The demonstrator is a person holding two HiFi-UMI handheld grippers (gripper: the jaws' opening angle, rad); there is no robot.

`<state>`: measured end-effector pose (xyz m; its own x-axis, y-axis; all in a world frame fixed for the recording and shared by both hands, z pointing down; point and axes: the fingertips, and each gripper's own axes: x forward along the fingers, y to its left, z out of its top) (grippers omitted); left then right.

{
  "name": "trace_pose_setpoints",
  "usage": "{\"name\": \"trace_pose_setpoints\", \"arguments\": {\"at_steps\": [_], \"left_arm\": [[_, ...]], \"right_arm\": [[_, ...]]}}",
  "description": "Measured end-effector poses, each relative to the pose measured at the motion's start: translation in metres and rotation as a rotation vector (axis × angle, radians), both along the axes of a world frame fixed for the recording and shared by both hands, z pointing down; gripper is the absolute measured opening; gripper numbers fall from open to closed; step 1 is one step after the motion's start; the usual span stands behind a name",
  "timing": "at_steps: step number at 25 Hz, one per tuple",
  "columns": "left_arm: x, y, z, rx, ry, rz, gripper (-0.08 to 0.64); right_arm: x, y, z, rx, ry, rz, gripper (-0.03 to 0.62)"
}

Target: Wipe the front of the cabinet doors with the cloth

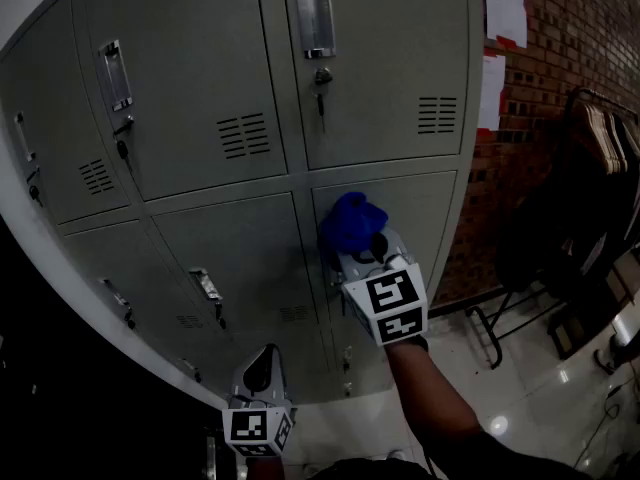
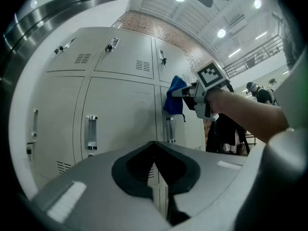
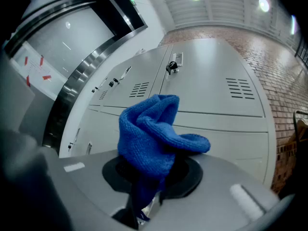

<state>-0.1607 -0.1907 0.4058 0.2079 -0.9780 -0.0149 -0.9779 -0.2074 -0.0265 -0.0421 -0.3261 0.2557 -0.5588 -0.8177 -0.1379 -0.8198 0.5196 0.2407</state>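
The grey locker cabinet (image 1: 230, 88) fills the head view, its doors fitted with recessed handles, locks and vents. A bunched blue cloth (image 1: 352, 223) rests on the top left corner of the lower right door (image 1: 425, 218). My right gripper (image 1: 360, 255) is shut on it. In the right gripper view the cloth (image 3: 151, 138) bulges out of the jaws and hides the fingertips, with the upper door (image 3: 211, 90) behind it. My left gripper (image 1: 262, 366) hangs low before the bottom doors, shut and empty. The left gripper view shows its closed jaws (image 2: 155, 170), the cloth (image 2: 174, 96) and the right gripper (image 2: 199, 96).
A brick wall (image 1: 560, 88) with white papers (image 1: 505, 8) adjoins the cabinet's right side. A black rack with hangers and dark clothes (image 1: 595, 168) stands on the glossy floor (image 1: 520, 388) at right. A person (image 2: 262, 94) is far behind in the left gripper view.
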Motion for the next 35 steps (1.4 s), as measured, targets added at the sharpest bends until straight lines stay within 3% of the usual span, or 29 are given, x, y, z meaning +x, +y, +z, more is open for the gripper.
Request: {"name": "trace_pose_setpoints", "arguments": {"at_steps": [14, 26, 35], "left_arm": [[-0.005, 0.002, -0.002, 0.015, 0.030, 0.005, 0.017], [0.019, -0.008, 0.001, 0.020, 0.042, 0.057, 0.018], [0.039, -0.012, 0.001, 0.022, 0.035, 0.094, 0.017]], "right_arm": [[-0.004, -0.021, -0.018, -0.008, 0.056, 0.037, 0.083], [0.070, -0.035, -0.021, -0.007, 0.023, 0.099, 0.083], [0.143, -0.048, -0.018, -0.028, -0.017, 0.200, 0.084]]}}
